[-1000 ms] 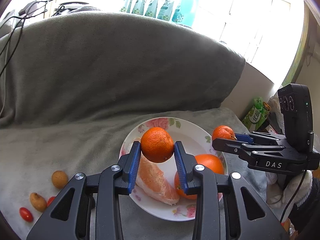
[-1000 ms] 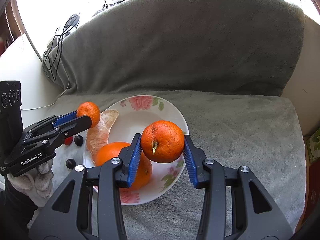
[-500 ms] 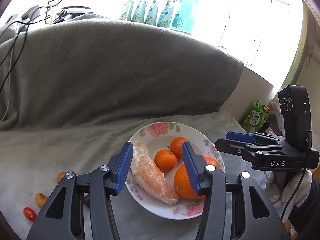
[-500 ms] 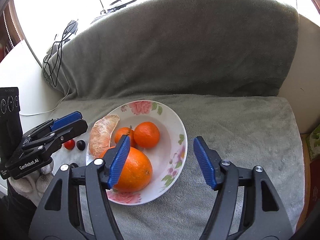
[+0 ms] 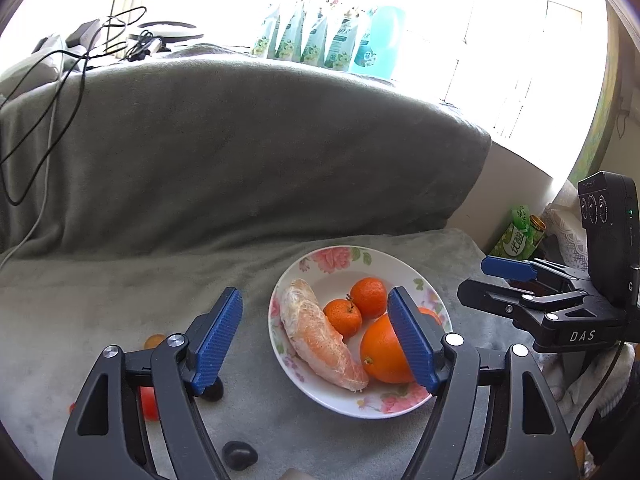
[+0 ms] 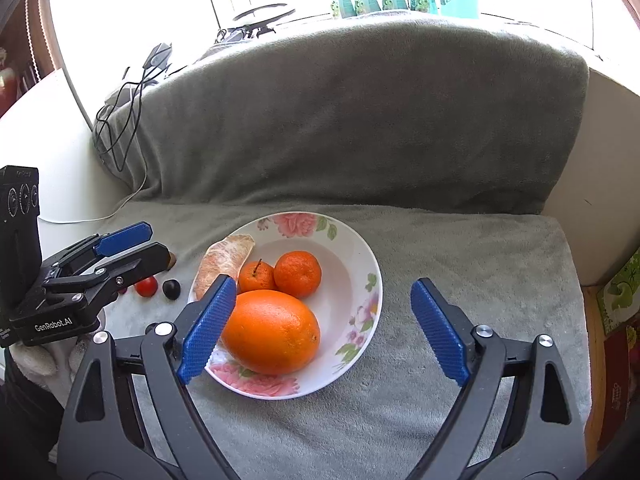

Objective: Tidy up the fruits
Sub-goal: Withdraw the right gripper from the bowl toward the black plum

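Observation:
A white floral plate (image 5: 320, 256) (image 6: 372, 276) sits on the grey cloth. It holds a big orange (image 5: 380, 354) (image 6: 272, 336), two mandarins (image 5: 343, 317) (image 5: 369, 297) (image 6: 298, 274) and a peeled pomelo segment (image 5: 320, 344) (image 6: 224, 258). My left gripper (image 5: 313, 297) (image 6: 154, 242) hovers at the plate's left side. Its jaws are opening and nothing is between them. My right gripper (image 6: 323, 283) (image 5: 486, 280) hangs over the plate's near side. Its jaws are also opening and grip nothing.
Small fruits lie on the cloth left of the plate: a cherry tomato (image 6: 146, 286), a dark one (image 6: 171, 289) and another dark one (image 5: 239, 455). A blanket-covered backrest (image 6: 360, 120) rises behind. Cables (image 5: 48, 100) hang at the left. A green carton (image 5: 518, 236) stands right.
Each gripper was shut on a mandarin a second ago. Both mandarins now lie on the plate. Both pairs of jaws have spread wide, and the grippers have drawn back and up a little.

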A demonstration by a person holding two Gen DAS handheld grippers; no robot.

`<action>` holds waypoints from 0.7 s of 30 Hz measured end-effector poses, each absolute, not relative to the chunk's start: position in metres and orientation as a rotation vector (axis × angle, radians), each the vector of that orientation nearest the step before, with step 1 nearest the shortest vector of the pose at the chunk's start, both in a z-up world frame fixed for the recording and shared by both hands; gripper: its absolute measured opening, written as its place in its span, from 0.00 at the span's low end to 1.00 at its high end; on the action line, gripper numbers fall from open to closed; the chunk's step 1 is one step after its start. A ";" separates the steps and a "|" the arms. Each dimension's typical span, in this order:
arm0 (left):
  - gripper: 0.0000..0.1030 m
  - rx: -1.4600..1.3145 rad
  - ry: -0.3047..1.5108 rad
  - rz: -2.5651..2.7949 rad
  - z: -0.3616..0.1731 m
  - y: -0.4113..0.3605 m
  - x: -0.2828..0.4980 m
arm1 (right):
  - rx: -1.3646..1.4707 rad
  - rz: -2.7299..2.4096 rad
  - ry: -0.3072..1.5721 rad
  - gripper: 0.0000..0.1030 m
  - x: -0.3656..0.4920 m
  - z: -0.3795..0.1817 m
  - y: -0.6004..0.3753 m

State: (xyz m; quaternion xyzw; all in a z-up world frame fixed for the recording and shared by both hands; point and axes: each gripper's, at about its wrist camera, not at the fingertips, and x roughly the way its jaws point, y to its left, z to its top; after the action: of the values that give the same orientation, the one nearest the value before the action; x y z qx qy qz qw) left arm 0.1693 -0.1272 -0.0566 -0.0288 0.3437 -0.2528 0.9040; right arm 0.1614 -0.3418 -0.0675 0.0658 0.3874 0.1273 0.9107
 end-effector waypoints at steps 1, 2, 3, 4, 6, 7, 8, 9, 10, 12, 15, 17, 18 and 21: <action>0.73 -0.061 0.707 -0.520 -0.055 -0.124 0.169 | 0.130 0.265 0.793 0.89 0.159 -0.065 -0.339; 0.73 -0.063 0.704 -0.517 -0.054 -0.120 0.168 | 0.124 0.270 0.787 0.89 0.156 -0.063 -0.336; 0.73 -0.065 0.700 -0.512 -0.053 -0.115 0.167 | 0.119 0.276 0.781 0.89 0.154 -0.061 -0.333; 0.73 -0.067 0.696 -0.506 -0.051 -0.110 0.167 | 0.114 0.282 0.775 0.89 0.151 -0.058 -0.330; 0.73 -0.073 0.693 -0.490 -0.050 -0.100 0.167 | 0.106 0.290 0.763 0.89 0.146 -0.055 -0.323; 0.73 -0.077 0.692 -0.484 -0.049 -0.095 0.168 | 0.102 0.299 0.759 0.89 0.144 -0.053 -0.318; 0.73 -0.081 0.691 -0.474 -0.049 -0.089 0.168 | 0.098 0.310 0.755 0.89 0.142 -0.052 -0.315; 0.73 -0.084 0.690 -0.463 -0.048 -0.083 0.168 | 0.093 0.320 0.750 0.89 0.140 -0.050 -0.310; 0.73 -0.087 0.689 -0.451 -0.048 -0.076 0.168 | 0.088 0.328 0.745 0.89 0.137 -0.048 -0.306; 0.73 -0.096 0.688 -0.426 -0.049 -0.063 0.168 | 0.086 0.350 0.738 0.89 0.133 -0.046 -0.298; 0.73 -0.108 0.684 -0.393 -0.049 -0.045 0.166 | 0.099 0.385 0.734 0.89 0.128 -0.044 -0.288; 0.73 -0.113 0.683 -0.372 -0.050 -0.033 0.164 | 0.096 0.407 0.732 0.89 0.125 -0.044 -0.279; 0.73 -0.115 0.682 -0.361 -0.051 -0.027 0.163 | 0.092 0.419 0.732 0.89 0.123 -0.043 -0.275; 0.73 -0.123 0.683 -0.328 -0.054 -0.011 0.159 | 0.080 0.452 0.735 0.89 0.118 -0.045 -0.261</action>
State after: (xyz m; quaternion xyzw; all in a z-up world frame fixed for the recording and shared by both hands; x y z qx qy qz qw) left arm 0.1594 -0.0111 -0.0536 -0.0599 0.3330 -0.1599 0.9273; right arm 0.1184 -0.2610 -0.0447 0.0387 0.3563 0.2189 0.9075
